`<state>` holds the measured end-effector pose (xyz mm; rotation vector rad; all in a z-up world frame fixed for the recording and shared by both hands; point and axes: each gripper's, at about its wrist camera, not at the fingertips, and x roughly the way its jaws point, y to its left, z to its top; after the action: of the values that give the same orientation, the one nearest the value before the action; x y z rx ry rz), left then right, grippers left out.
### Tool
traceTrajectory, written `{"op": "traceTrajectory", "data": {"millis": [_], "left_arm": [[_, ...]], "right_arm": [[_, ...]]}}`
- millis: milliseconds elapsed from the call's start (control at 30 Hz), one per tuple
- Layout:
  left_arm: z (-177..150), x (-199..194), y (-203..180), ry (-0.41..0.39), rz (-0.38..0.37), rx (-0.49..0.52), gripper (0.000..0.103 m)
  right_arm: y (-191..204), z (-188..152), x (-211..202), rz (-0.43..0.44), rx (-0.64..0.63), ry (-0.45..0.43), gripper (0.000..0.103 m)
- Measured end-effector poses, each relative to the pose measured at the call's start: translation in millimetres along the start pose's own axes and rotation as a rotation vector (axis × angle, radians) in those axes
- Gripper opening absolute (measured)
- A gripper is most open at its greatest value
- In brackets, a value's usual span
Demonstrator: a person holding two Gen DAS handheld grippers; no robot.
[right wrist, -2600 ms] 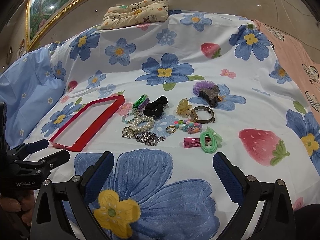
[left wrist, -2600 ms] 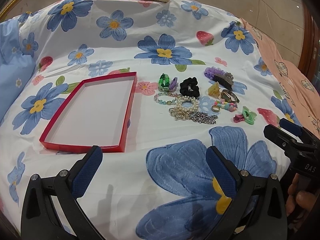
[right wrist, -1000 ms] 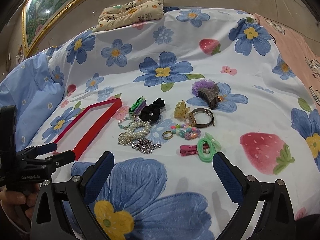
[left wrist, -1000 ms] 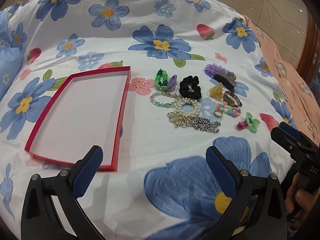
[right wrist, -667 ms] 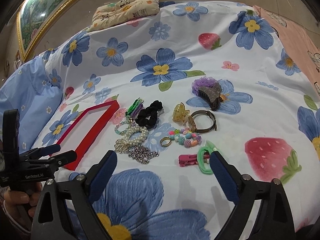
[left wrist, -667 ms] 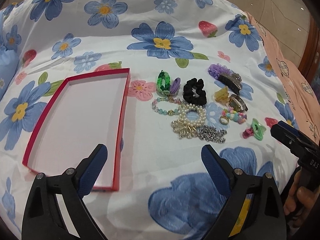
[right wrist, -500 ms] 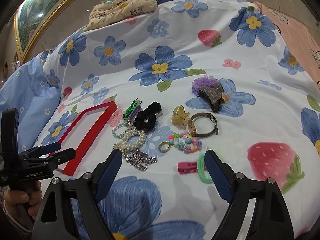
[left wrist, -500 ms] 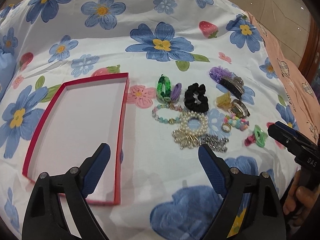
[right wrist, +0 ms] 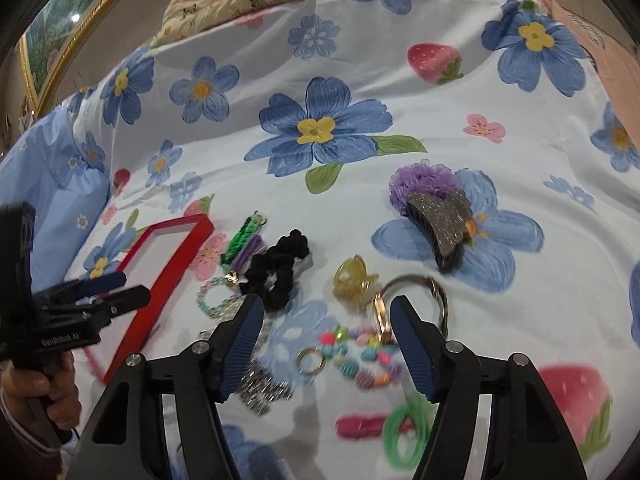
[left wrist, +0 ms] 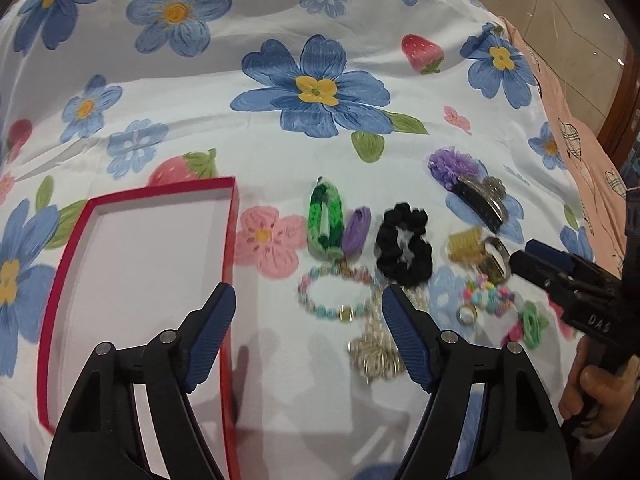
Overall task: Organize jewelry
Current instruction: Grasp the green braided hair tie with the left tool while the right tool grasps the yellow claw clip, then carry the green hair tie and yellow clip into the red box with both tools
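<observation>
Found the floral bedspread (left wrist: 280, 20) filling both views, as before. Saw the red tray (left wrist: 160, 190) at the left of the left wrist frame, larger and nearer than a second earlier, with nothing in it. Judged the sorting not yet begun.

Recorded both tools advanced toward the jewelry since the earlier frames, with jaws drawn in from wide to part-open. Noted the left gripper (left wrist: 308, 296) released and grasping nothing, framing the gap between the tray's right wall and the pastel bead bracelet (left wrist: 332, 300). Noted the right gripper (right wrist: 326, 308) likewise released and empty, bracketing the multicoloured bead bracelet (right wrist: 360, 364) and the small ring (right wrist: 311, 360) at lower centre of its frame. Took this as the approach to a first pick (which item, not determinable).

Found all jewelry on the cloth right of the tray, none inside it.

Compared views:
- Left wrist frame alone showed the tray's bare white floor; the right wrist frame gave only its red edge at a shallow angle, centre left.
- Right wrist frame alone showed the glitter claw clip (right wrist: 440, 228) resting against the purple scrunchie (right wrist: 420, 178), sharply, and the ring clear of the beads. In the left frame, found these small and blurred at centre right.
- Saw the black scrunchie (left wrist: 404, 250) plainly in both.
- Saw each tool in the other's frame: the right one at the left frame's right edge, the left one at the right frame's lower left.
</observation>
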<state>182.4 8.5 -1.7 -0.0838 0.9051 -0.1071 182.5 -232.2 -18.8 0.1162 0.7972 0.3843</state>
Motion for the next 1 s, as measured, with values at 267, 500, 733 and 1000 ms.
{"op": "traceTrajectory", "data": {"millis": [267, 500, 733, 1000], "left_arm": [[39, 46, 3, 0.056, -0.028, 0.002, 0.064], [50, 86, 2, 0.125, -0.051, -0.002, 0.060], [53, 113, -2, 0.174, -0.056, 0.013, 0.050], [53, 117, -8, 0.177, -0.070, 0.054, 0.019]], "right_arm": [[-6, 19, 40, -0.008, -0.043, 0.074, 0.062], [-9, 21, 66, -0.010, -0.066, 0.138, 0.054], [-9, 19, 81, -0.009, -0.079, 0.172, 0.037], [-8, 21, 76, 0.001, -0.077, 0.145, 0.037]]}}
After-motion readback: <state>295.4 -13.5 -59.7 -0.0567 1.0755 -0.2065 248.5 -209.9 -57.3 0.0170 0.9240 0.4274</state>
